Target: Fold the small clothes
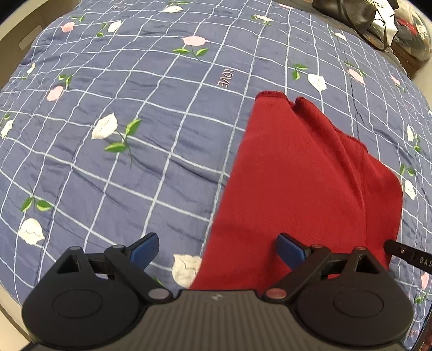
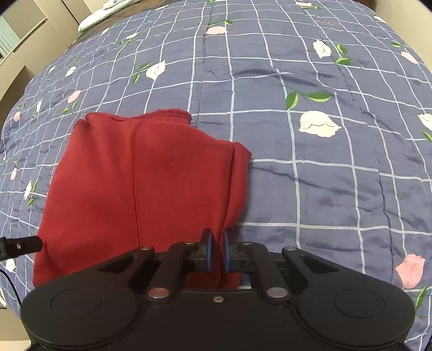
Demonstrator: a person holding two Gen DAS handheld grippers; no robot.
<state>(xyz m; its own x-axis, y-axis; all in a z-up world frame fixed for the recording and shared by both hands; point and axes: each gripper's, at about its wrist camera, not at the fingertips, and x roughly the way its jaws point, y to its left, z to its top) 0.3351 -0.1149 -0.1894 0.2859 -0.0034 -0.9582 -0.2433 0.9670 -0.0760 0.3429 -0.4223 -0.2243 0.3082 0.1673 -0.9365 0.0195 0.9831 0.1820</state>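
Lying flat on blue grid-checked floral quilt (image 1: 135,167): dark red knit garment (image 1: 302,189), folded, stitched hems | left gripper (image 1: 217,252) spread wide, empty, over garment's left edge | right gripper (image 2: 218,249) pinching garment's near corner | black bag (image 1: 348,10) far right.

Left gripper (image 1: 217,249) over the bed, blue-padded fingers (image 1: 144,252) spread wide, nothing between them. Right-hand finger above the near part of a red garment (image 1: 305,183); left-hand finger above bare quilt (image 1: 135,94). Contact with the cloth: can't tell. Garment lying folded on the quilt, right of centre, narrow at the far end with two stitched hems side by side, wider near the gripper, a long crease down the right half. Quilt blue with a white grid, white and pink flowers, "LOVE" print (image 1: 224,78) just beyond the garment's far end. Tip of another black tool (image 1: 405,255) at the right edge, beside the garment's near corner. Dark bag (image 1: 348,10) and clutter top right, past the bed.
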